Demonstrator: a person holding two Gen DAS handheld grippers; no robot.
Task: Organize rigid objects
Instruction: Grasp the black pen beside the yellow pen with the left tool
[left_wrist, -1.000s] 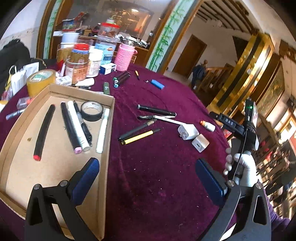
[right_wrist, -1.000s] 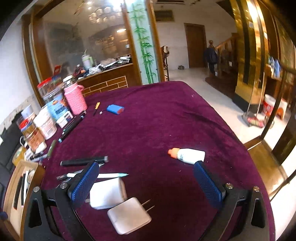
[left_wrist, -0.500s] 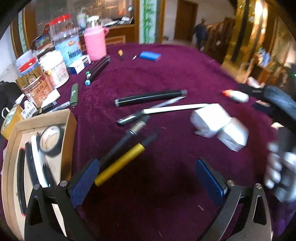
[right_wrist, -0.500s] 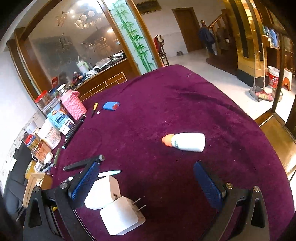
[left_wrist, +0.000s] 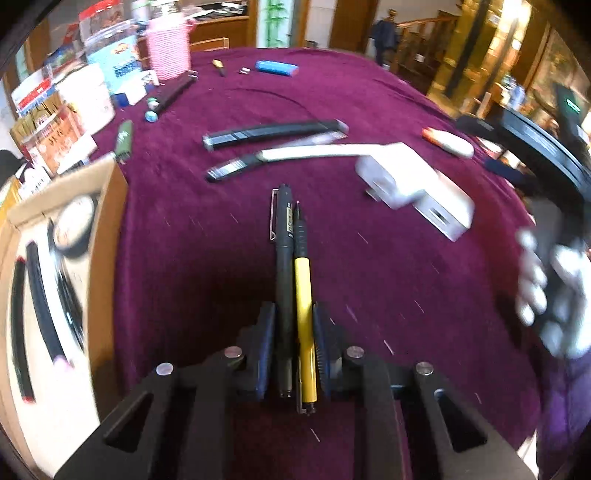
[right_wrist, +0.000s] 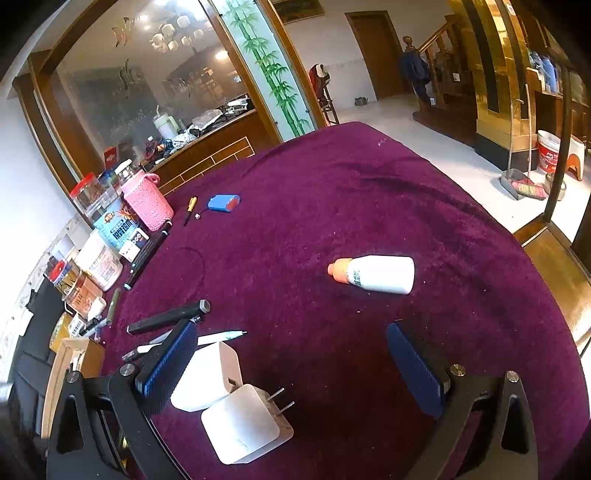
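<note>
Since the earlier frames, we find the left gripper (left_wrist: 294, 325) has come down over the maroon tablecloth (left_wrist: 369, 288) and its jaws have just been closing, from fully spread to pinched on two pens. We record a black pen (left_wrist: 283, 266) and a yellow-barrelled pen (left_wrist: 303, 295) lying side by side between the blue pads (left_wrist: 266, 332), their tips pointing away from the camera. Both pens were lying loose and angled on the cloth before; they now run straight along the gripper's line. Whether they are lifted off the cloth we cannot tell.

We note the cardboard tray (left_wrist: 110, 229) at the left of that view, holding markers and a roll of black tape (left_wrist: 72, 225); this part is blurred.

We find the right gripper (right_wrist: 291, 369) spread wide and holding nothing. Two white plug adapters (right_wrist: 236, 417) lie touching each other just beside its left finger (right_wrist: 166, 365). A white bottle with an orange cap (right_wrist: 373, 274) lies on its side further out, well apart from the adapters. We see a white-gloved hand (left_wrist: 550, 291) at the right edge of the left view.
</note>
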